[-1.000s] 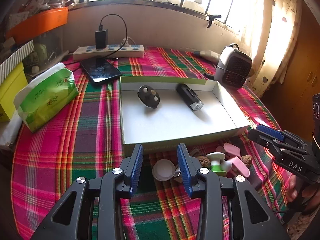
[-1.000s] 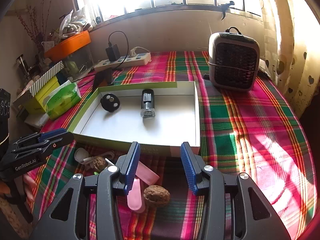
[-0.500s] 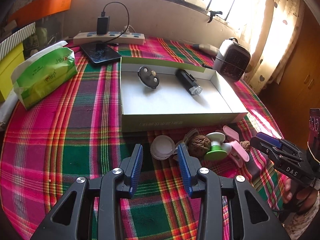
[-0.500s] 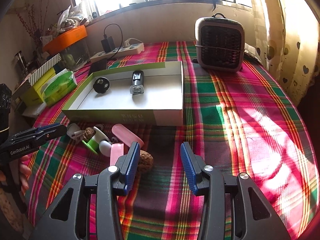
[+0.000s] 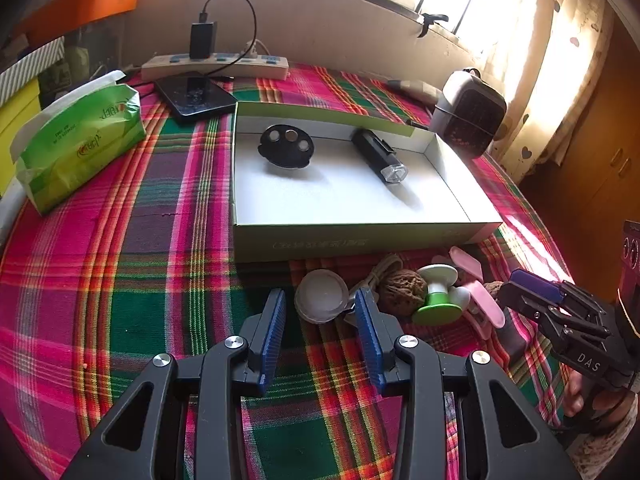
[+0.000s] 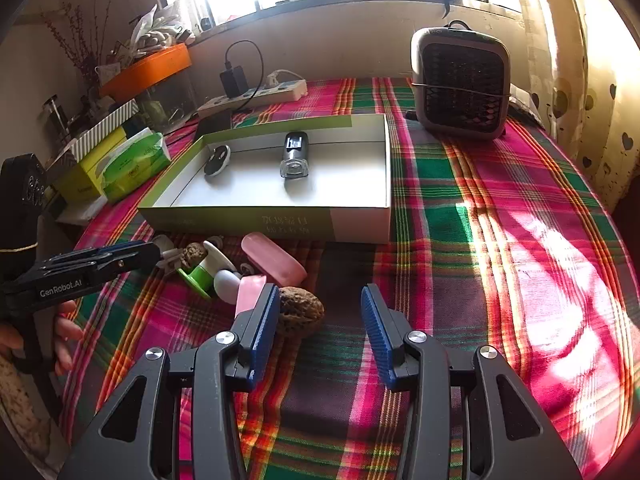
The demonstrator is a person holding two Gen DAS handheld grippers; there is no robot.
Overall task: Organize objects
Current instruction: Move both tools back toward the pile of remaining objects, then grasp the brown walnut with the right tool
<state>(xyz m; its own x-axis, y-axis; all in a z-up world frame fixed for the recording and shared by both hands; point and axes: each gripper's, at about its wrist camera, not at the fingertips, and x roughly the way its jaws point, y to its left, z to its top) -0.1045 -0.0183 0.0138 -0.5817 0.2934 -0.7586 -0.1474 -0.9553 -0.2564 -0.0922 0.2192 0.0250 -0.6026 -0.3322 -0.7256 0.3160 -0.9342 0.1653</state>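
Both sets of jaws stand parted with nothing gripped: the left gripper [image 5: 320,312] hovers just before a white lid [image 5: 321,296], and the right gripper [image 6: 318,312] has a walnut [image 6: 301,315] lying against its left finger, unpinched. The plaid table [image 6: 500,240] carries everything. Largest on it is the shallow box [image 5: 352,236], holding a black disc [image 5: 286,146] and a torch [image 5: 378,156] side by side, apart. Behind its right corner stands a heater [image 6: 460,80]; to its left lies a green tissue pack [image 5: 80,136]. Before the box's front wall huddle a pink case [image 6: 274,258], a green-and-white spool [image 5: 438,296] and a second walnut [image 5: 402,291] beside it.
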